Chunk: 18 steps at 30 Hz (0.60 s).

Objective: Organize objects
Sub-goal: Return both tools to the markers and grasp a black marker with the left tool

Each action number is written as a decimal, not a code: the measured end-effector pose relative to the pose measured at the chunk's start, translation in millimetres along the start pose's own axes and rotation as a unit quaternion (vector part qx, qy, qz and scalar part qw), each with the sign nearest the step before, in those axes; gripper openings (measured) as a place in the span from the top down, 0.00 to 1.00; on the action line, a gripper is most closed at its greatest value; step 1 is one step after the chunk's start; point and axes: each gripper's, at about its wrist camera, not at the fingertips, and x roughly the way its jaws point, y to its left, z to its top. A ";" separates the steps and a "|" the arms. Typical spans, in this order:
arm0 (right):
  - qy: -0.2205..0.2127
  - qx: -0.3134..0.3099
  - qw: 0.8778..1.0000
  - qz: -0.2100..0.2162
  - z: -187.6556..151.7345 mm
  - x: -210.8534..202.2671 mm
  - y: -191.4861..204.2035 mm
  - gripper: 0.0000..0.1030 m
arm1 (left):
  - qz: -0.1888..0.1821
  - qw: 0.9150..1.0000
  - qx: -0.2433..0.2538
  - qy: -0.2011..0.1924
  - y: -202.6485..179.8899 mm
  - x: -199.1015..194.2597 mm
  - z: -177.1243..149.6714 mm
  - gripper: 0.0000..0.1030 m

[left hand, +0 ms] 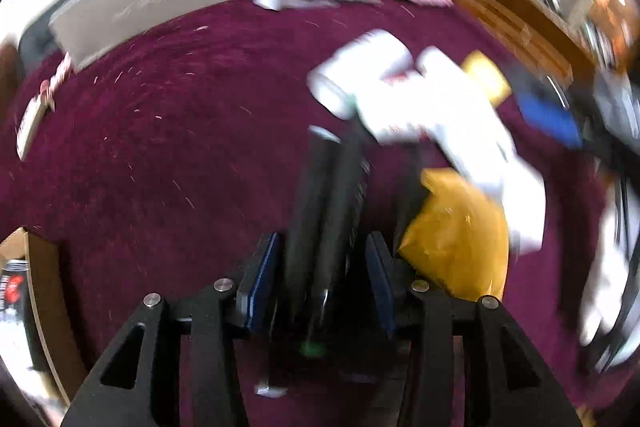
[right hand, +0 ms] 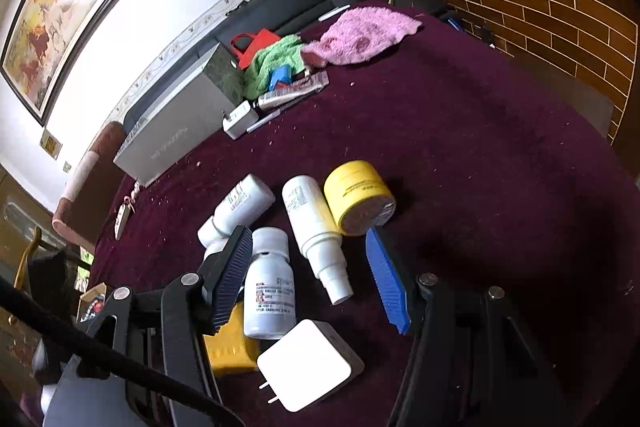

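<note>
A maroon-clothed table [right hand: 460, 131] is seen. Dark slim objects [left hand: 328, 211], blurred, are pinched by the left tool [left hand: 322, 279], apparently for carrying. The right tool [right hand: 312, 275] is spread over a white bottle [right hand: 269, 283], likely picked next.

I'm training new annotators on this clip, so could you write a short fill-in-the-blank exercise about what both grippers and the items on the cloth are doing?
1. The left gripper is shut on a ____ remote control.
2. The right gripper is ____, above a white pill bottle.
3. The yellow jar lies on its ____.
4. The pink towel lies on the ____ tablecloth.

Missing words: black; open; side; purple
</note>
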 end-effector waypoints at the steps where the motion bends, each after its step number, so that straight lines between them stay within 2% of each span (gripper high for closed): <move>1: 0.002 0.000 1.000 0.000 -1.0 1.0 0.4 0.44 | 0.010 1.000 0.016 -0.001 -10.5 -5.7 -7.0 0.60; 4: 0.009 -0.008 1.000 -0.007 -3.9 5.9 2.8 0.44 | -0.004 1.000 0.027 0.010 -24.9 -16.7 -20.0 0.60; 6: 0.012 -0.010 1.000 -0.008 -6.0 6.3 4.2 0.44 | 0.001 1.000 0.023 -0.008 -23.0 -26.1 -21.8 0.60; 11: 0.006 -0.012 1.000 -0.010 -5.7 3.9 4.5 0.44 | -0.029 0.996 -0.069 -0.043 13.9 -35.5 -13.2 0.60; 15: 0.011 -0.010 1.000 -0.008 -5.3 5.1 4.2 0.44 | -0.014 0.996 -0.085 -0.033 19.4 -20.1 -8.0 0.60; 17: 0.007 -0.012 1.000 -0.008 -5.4 4.0 5.6 0.44 | 0.021 0.997 -0.070 -0.016 12.2 -9.5 -7.5 0.62; 18: 0.008 -0.013 1.000 -0.010 -5.6 4.1 6.0 0.44 | 0.031 0.997 -0.061 -0.022 10.0 -11.5 -8.9 0.65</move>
